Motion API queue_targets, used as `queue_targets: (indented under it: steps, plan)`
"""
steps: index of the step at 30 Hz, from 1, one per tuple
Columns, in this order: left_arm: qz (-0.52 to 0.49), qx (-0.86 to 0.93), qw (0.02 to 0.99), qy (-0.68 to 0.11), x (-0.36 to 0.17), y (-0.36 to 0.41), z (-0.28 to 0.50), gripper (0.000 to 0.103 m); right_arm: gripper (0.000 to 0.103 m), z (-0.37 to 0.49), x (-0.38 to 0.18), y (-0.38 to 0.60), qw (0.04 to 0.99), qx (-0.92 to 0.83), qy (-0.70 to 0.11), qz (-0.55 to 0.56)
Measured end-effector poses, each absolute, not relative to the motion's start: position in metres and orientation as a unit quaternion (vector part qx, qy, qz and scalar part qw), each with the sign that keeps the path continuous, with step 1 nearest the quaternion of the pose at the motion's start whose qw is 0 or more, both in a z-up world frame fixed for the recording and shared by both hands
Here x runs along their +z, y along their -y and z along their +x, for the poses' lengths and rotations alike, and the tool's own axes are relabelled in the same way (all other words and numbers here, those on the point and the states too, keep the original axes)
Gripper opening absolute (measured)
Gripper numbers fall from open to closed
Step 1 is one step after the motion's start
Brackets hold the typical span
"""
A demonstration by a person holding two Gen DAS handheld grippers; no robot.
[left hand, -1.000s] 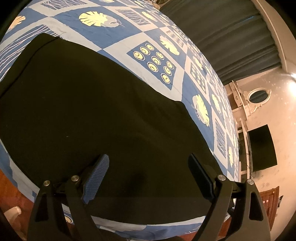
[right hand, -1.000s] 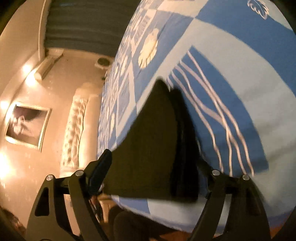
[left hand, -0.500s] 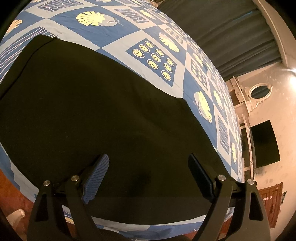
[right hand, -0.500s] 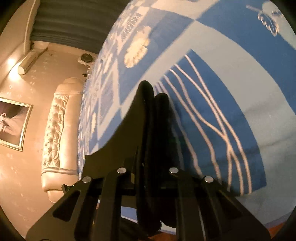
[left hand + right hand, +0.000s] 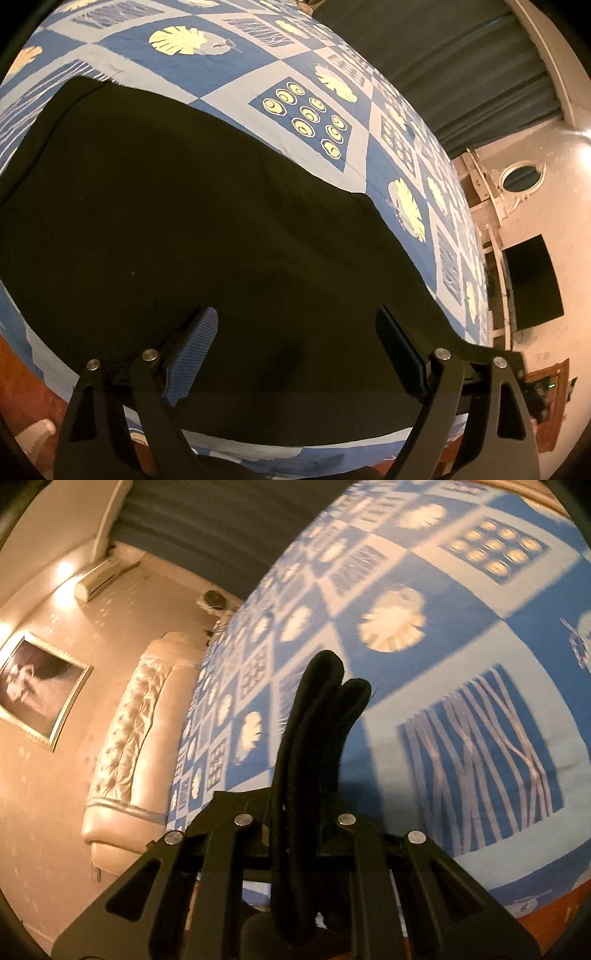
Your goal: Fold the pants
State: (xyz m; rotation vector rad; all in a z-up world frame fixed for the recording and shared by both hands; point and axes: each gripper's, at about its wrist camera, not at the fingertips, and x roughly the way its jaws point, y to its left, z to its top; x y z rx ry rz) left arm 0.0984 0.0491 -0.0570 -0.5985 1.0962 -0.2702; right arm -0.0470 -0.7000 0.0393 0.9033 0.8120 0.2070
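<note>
Left wrist view: the left gripper (image 5: 295,345) hovers with jaws spread, gripping nothing, over black pants (image 5: 177,229) lying flat on the patterned bedsheet (image 5: 306,110).
Risk here: nothing pins the flat cloth, so a pull could drag it askew.
Right wrist view: the right gripper (image 5: 295,827) has jaws pressed together, pinching a bunched pants edge (image 5: 314,731) above the sheet.
Risk there: the thick layers could slip out unevenly, spoiling the fold.

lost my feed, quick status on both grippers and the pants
Left gripper open, over flat pants on bedspread. Right gripper shut on bunched pants edge, raised off the bed. Nothing in the way.
</note>
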Motion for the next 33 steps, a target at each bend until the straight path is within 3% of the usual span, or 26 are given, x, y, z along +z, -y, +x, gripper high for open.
queue_targets:
  steps: [8, 13, 33]
  plan:
    - [-0.257, -0.122, 0.811, -0.512, -0.054, -0.043, 0.099, 0.086, 0.012, -0.023, 0.094, 0.616, 0.839, 0.113, -0.388, 0.364]
    - [-0.263, -0.124, 0.807, -0.513, -0.054, -0.043, 0.099, 0.086, 0.012, 0.000, 0.099, 0.555, 0.845, 0.107, -0.406, 0.332]
    - [-0.264, -0.137, 0.804, -0.515, -0.052, -0.037, 0.099, 0.086, 0.012, 0.070, -0.033, 0.356, 0.829, 0.054, -0.512, 0.218]
